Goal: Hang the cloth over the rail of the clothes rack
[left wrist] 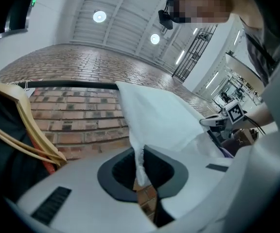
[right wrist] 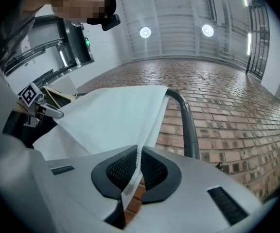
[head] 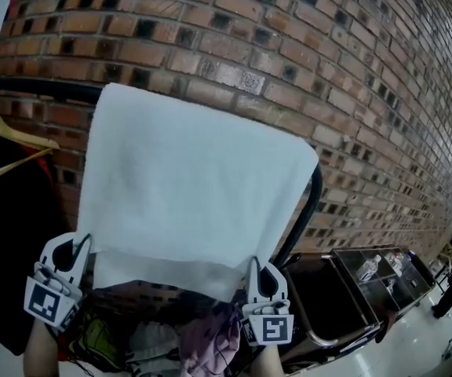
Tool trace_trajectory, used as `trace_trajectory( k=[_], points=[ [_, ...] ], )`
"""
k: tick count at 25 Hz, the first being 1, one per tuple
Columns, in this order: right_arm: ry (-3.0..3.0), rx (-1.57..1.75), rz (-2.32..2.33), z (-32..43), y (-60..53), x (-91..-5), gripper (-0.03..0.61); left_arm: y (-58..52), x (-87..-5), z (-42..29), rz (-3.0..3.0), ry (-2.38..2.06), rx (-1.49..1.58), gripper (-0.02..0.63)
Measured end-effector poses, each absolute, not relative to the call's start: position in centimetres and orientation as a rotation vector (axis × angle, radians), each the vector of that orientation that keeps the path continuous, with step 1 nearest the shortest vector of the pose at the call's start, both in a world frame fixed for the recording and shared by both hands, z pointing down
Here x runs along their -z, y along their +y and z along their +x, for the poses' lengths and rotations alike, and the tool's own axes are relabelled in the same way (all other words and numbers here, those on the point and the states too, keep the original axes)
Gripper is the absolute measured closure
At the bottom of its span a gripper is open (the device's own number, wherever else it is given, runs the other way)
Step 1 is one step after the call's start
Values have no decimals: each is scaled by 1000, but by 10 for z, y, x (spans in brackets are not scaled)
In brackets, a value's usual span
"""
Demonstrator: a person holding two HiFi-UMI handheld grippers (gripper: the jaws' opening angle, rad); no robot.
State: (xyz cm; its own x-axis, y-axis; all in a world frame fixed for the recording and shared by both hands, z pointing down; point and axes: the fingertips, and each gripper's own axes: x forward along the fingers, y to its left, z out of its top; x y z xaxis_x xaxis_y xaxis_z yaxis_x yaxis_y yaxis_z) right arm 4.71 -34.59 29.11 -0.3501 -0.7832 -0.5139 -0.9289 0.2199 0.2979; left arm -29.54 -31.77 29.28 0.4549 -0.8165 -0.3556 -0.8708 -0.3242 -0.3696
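White left claw (left wrist: 139, 171): pinching the lower left corner of the cloth (head: 195, 187), jaws sitting almost together on the fabric.
White right claw (right wrist: 137, 171): gripping the lower right corner in the same way, with a small label of the cloth poking down between its pads.
Cloth: lying draped over the rail (head: 41, 86) and hanging down the near side as a broad white sheet, a second layer showing just below its bottom edge.
Rail: black, running level above both claws and bending downward at its right end.
Hangers (head: 10, 138): wooden, hanging on the rail left of the cloth.
Brick wall (head: 289, 45): standing behind the rack.
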Motion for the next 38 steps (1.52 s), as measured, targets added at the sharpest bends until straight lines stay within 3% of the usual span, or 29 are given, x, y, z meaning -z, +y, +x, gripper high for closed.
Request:
trace_trajectory(
  k=[13, 21, 24, 27, 36, 38],
  points=[
    [2360, -661, -1737, 56, -343, -370, 538, -318, -380, -291, -2361, 1498, -80, 569],
    [2238, -683, -1665, 56, -332, -356, 532, -311, -380, -290, -2348, 1516, -187, 563],
    [2230, -634, -1704, 61, -331, -362, 520, -308, -381, -295, -2324, 1545, -217, 480],
    [2225, -586, -1753, 68, -329, -368, 453, -307, -386, -303, -2320, 1579, -200, 383],
    [2135, -688, -1781, 62, -297, -371, 419, -290, -405, -296, -2338, 1609, -201, 380],
    [2140, -726, -1749, 51, -289, -371, 429, -284, -404, -291, -2322, 1602, -215, 425]
  ],
)
